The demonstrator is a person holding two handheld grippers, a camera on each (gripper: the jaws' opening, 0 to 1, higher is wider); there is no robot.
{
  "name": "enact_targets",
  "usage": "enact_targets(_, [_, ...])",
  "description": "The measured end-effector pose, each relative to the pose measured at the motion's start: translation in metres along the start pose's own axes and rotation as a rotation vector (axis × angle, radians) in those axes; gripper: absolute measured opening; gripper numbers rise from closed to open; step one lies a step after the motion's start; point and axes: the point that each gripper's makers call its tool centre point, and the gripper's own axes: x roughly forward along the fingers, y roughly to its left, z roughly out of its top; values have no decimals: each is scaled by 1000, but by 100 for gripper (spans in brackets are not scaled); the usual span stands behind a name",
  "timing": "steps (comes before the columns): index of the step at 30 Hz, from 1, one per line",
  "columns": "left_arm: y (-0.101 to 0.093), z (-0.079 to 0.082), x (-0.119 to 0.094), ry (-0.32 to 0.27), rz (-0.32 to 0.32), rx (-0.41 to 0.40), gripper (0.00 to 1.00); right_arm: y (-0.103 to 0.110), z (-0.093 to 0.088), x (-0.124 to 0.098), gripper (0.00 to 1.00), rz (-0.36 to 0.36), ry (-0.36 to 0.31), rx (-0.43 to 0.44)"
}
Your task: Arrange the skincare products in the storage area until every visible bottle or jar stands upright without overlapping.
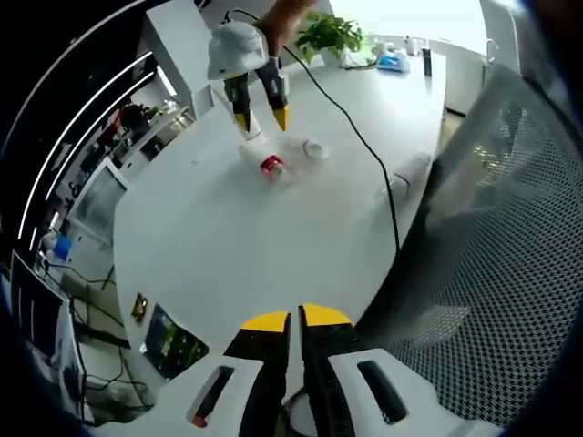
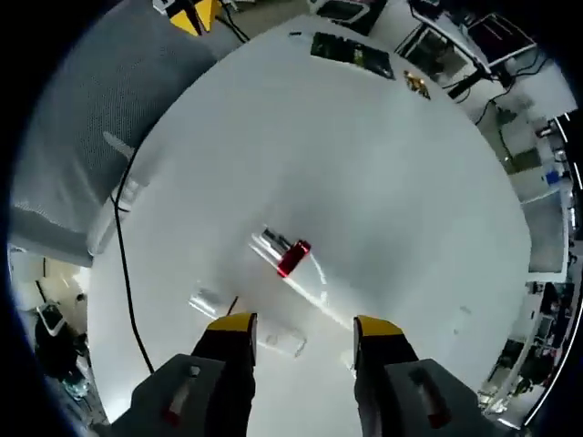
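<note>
Cable, thin and black, crosses the white table beside three clear bottles; one red-banded bottle lies flat. Right gripper gapes wide; left gripper nearly shut.

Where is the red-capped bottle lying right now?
The red-capped bottle lies on its side on the white table, just ahead of the right tongs; in the left gripper view it sits below those tongs, beside a small clear jar.
</note>
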Motion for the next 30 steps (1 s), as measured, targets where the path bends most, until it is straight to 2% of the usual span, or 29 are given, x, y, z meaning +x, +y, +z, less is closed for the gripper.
enact_targets(1, [1,0,0,2,3,-3,3,-2,1,5,38,10,24,-49])
enact_targets(4, [3,0,-1,-3,13,-13,3,-4,6,18,42,23,66,-124])
enact_targets(8, [5,0,-1,-2,22,-16,3,-8,1,32,46,40,125,-198])
enact_targets(12, [5,0,-1,-2,26,-20,3,-6,-9,47,47,80,200,-315])
enact_targets(22, [2,-2,0,15,9,-14,2,-2,-16,66,43,110,226,-364])
enact_targets(26, [0,-3,1,24,-1,-14,2,-4,-14,68,43,99,206,-360])
enact_targets(30, [-1,-4,2,31,-5,-15,2,-6,-15,70,40,109,224,-401])
